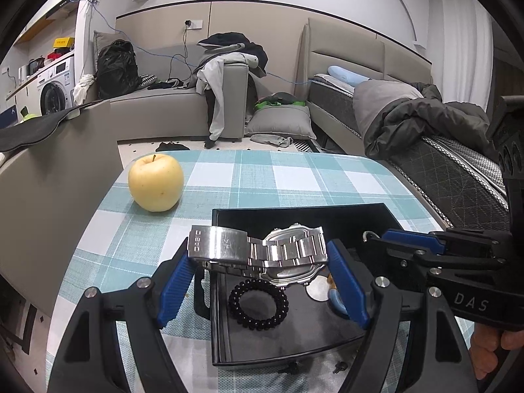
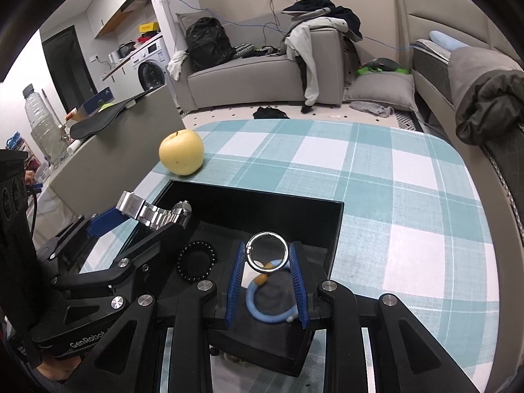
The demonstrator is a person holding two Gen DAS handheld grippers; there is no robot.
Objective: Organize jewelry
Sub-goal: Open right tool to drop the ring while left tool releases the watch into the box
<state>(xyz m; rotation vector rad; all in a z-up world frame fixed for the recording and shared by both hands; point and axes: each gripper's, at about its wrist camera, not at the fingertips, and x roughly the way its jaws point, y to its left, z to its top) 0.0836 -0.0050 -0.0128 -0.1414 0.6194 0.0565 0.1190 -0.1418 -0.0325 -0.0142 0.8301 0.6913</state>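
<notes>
Over the black tray, left gripper is clamping the steel watch by its band, carrying it clear of the bead bracelet; right gripper is pinching a silver ring above the blue bangle, likely both for placing inside.

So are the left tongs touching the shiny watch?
Touching. In the left wrist view the left tongs pinch the silver Casio watch between both blue pads, with no gap on either side.
</notes>
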